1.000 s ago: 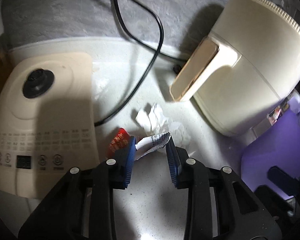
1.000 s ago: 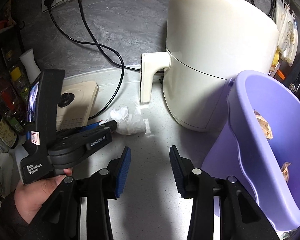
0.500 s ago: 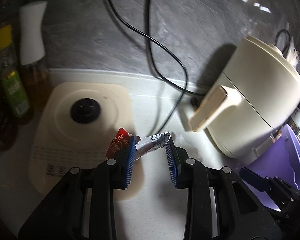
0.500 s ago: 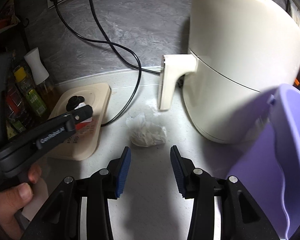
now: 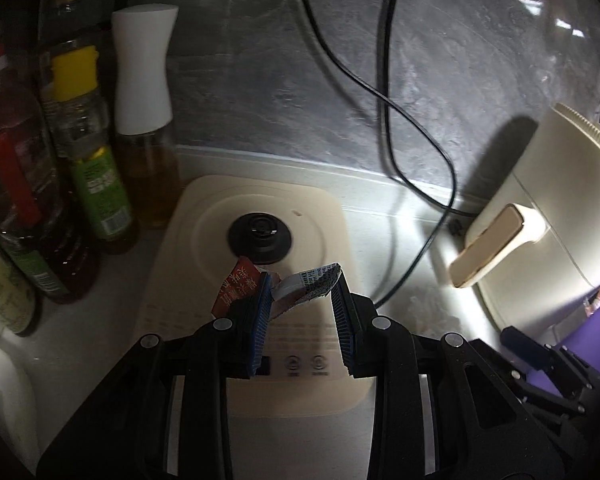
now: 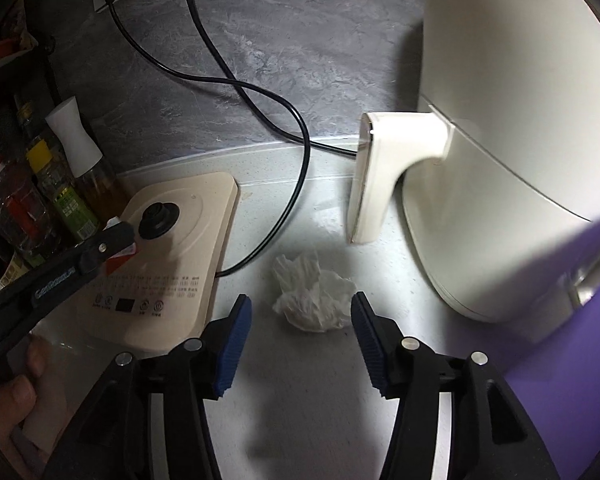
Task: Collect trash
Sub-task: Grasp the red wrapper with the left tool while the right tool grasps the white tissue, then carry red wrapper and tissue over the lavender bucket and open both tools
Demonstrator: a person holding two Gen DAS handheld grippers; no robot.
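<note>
I have my left gripper (image 5: 300, 292) pinching a crumpled red-and-white wrapper (image 5: 300, 286), carried above the cream kettle base (image 5: 204, 248). My right gripper (image 6: 300, 320) has just been opening; its spread fingers frame the tissue wad (image 6: 312, 296) without touching it. The wad is white, creased and loose, lying on the counter (image 6: 300, 392) near the air fryer (image 6: 520, 160). Next I judge: lower, squeeze gently, then carry both to the purple bin (image 6: 572, 320) on the right.
</note>
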